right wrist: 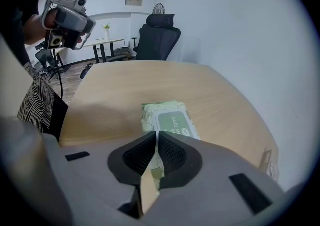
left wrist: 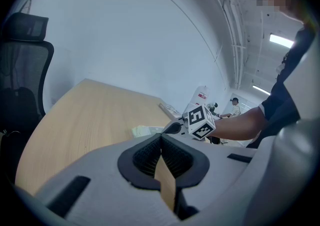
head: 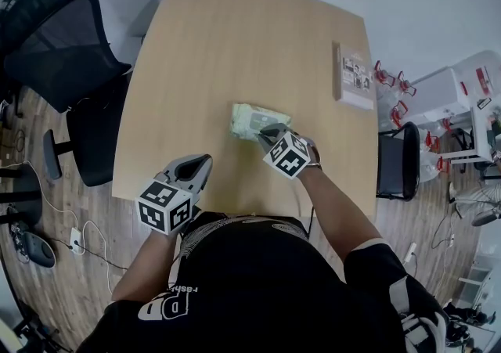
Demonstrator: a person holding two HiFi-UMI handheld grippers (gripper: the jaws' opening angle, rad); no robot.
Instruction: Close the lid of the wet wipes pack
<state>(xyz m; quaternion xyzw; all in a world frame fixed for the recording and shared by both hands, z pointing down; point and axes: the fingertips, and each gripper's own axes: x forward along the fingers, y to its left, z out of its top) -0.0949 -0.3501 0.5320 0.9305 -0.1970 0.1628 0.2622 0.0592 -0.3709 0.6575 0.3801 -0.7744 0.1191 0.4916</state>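
Pack (head: 252,118) lies flat mid-table, a bit right of centre, label side up. R gripper (right wrist: 156,135) has its jaws pressed together w/ nothing between them. Its tips sit over the pack's near end, touching or just above, can't tell which. L gripper (left wrist: 161,137) hangs at the near edge of the table (head: 235,30), well left of the pack, jaws squeezed together too, empty. Lid (right wrist: 172,122) looks roughly flat from the R gripper view; whether it's latched, can't say.

My read: this is the press-down stage. To do it well, use the closed tips like a blunt finger and come straight down on the lid's free edge, not the hinge side. Press firm & even till it seats. The pack is prob. soft and will squash, and it may skid on the smooth wood, so push vertical, not fwd. If it slides, the L gripper could come in & steady the far left end. Don't dig the tips into the film round the lid.
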